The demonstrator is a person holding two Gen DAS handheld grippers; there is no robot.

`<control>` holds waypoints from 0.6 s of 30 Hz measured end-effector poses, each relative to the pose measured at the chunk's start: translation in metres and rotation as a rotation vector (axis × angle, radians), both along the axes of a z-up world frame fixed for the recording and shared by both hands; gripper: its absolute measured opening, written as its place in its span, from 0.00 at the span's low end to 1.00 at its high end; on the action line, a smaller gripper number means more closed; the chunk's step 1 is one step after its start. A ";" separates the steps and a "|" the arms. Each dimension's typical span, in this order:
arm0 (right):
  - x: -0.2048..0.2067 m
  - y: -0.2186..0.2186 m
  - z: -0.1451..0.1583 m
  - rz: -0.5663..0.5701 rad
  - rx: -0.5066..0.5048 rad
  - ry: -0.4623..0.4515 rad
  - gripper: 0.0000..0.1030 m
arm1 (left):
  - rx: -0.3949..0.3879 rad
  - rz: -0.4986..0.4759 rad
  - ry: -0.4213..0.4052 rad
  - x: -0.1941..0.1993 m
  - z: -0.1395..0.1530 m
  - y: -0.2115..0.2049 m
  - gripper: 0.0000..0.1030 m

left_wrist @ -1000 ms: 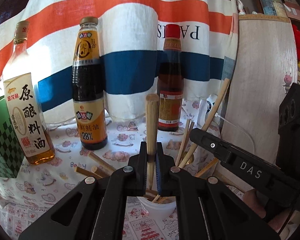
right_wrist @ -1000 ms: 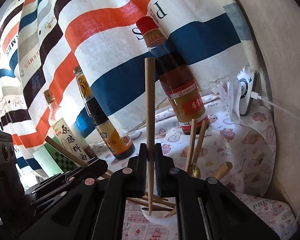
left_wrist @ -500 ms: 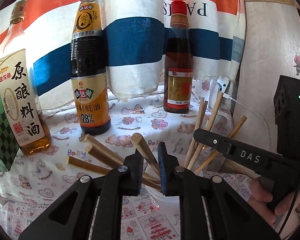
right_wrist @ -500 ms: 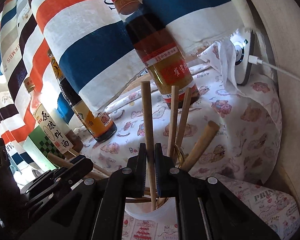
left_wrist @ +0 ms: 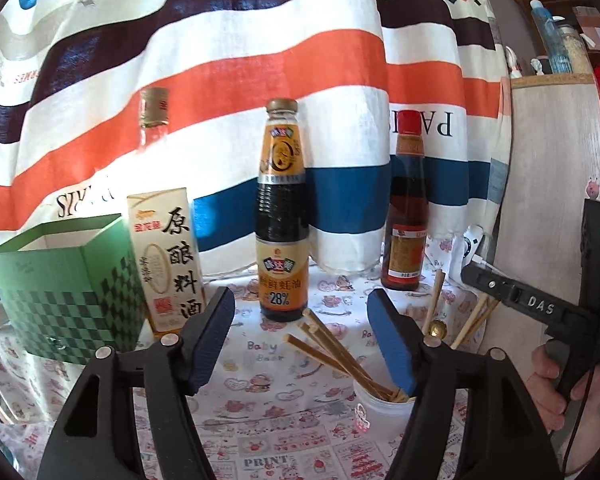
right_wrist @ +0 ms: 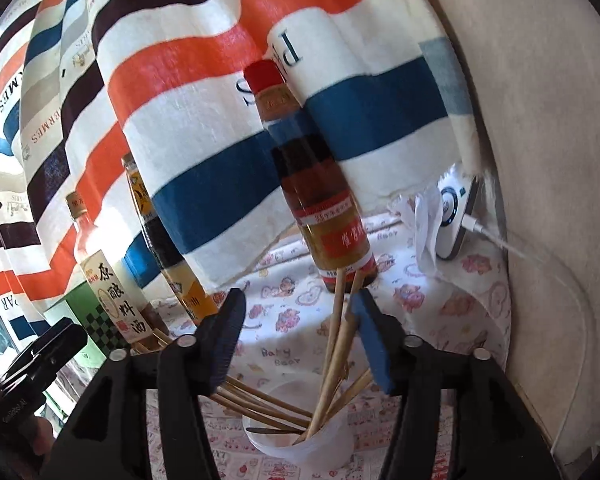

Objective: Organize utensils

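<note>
Left tool (left_wrist: 300,344) spread wide, nothing between its blue-padded fingers (left_wrist: 392,344). Right tool (right_wrist: 296,340) likewise parted and holding nothing, hovering directly above the small white plastic cup (right_wrist: 300,444). Same cup (left_wrist: 380,404) low and right of centre in the left wrist view, standing on the counter (left_wrist: 260,364) draped in a cartoon-print cloth. Inside the cup, a bundle of light wooden chopsticks (right_wrist: 332,364): some leaning up toward the right tool's blue pad, others fanned out low to the left over the rim. From the left wrist view, several chopsticks (left_wrist: 332,352) slanting up and left out of the cup, more sticking up behind the right finger, beside a small brass-coloured spoon bowl (left_wrist: 438,326). Behind, in a row: clear bottle of amber cooking wine with a cream label (left_wrist: 164,240), dark oyster-sauce bottle with an orange label (left_wrist: 282,224), red-capped brown sauce bottle (left_wrist: 406,216). Green checkered open box (left_wrist: 64,288) far left, touching the wine bottle's side in view. Striped orange, blue and white curtain (left_wrist: 228,72) as backdrop. Other handheld unit, black and lettered DAS (left_wrist: 540,304), at the right edge, gripped by a hand (left_wrist: 556,384).
</note>
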State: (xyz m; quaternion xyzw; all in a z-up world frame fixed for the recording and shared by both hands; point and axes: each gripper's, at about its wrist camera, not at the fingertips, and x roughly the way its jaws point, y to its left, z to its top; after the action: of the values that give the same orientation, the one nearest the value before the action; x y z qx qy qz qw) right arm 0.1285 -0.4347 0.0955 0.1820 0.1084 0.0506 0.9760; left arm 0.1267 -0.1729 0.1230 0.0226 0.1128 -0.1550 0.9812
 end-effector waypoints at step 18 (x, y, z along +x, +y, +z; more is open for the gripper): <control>-0.067 0.123 0.007 0.118 -0.186 -0.084 1.00 | -0.009 0.142 -0.022 -0.068 -0.003 0.125 0.99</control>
State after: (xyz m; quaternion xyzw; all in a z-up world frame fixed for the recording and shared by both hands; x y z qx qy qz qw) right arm 0.0610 -0.3121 0.1022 0.0814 0.0820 0.1054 0.9877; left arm 0.0583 -0.0479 0.1201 0.0116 0.1026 -0.0851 0.9910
